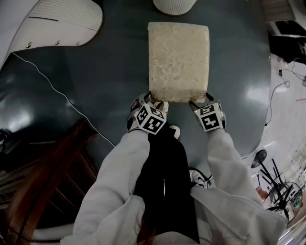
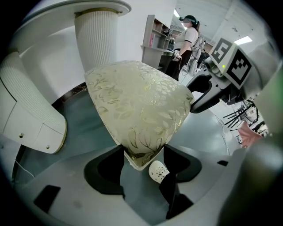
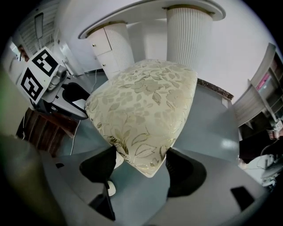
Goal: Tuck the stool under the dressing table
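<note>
Dark glossy floor (image 1: 95,72), head view looks steeply down on it. Stool (image 1: 178,62), cream cushion with a gold leaf pattern, stands on the floor toward its far edge, long side running away from me. Its far end is near the white fluted pedestal (image 1: 174,5) of the dressing table (image 3: 132,11). The seat is out in front of the table, not under the top. My left gripper (image 1: 152,99) is on the near left corner of the stool, and my right gripper (image 1: 202,101) is on the near right corner, both pointing steeply down. Left gripper view: the cushion corner sits between my jaws and the black pads (image 2: 106,170) press it on both sides, so I'm gripping it. Right gripper view: same, jaws spread wide but closed on the corner, pads (image 3: 185,170) against the fabric. White cable (image 1: 62,95) runs across the floor's left part, well apart from the stool. White perforated shoe (image 1: 174,131) is on the floor just beside my left gripper, below the stool's near edge. Dark wooden furniture (image 1: 43,182) is at the floor's near left corner. A person (image 2: 189,37) stands in the background beside a shelf (image 2: 152,44).
</note>
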Available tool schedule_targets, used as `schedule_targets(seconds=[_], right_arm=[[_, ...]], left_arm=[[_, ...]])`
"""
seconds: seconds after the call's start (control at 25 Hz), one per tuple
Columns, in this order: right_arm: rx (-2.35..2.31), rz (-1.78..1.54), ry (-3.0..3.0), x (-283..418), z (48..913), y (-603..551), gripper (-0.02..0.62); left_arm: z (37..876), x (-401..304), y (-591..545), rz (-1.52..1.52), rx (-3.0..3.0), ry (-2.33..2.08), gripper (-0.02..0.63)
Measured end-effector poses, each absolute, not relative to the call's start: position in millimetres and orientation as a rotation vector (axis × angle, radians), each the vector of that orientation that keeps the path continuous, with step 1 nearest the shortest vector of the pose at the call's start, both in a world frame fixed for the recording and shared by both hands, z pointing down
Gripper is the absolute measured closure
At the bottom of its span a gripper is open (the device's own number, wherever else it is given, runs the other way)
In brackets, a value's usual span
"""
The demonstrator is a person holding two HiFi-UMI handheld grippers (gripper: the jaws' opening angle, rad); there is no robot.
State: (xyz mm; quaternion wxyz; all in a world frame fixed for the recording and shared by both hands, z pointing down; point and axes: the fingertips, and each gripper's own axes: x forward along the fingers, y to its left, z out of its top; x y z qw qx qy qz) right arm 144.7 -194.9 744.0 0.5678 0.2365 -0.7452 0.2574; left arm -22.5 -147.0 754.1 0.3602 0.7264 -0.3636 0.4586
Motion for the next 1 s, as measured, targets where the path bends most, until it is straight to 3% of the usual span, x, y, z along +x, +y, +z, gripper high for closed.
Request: schedule_targets(seconds=[1.0], right_arm=[[0.382, 0.474, -1.840, 3.1, 750.2, -280.5, 0.195]], left_arm=[[759.0, -153.2, -201.9, 1.094, 1.705, -1.161, 0.330]])
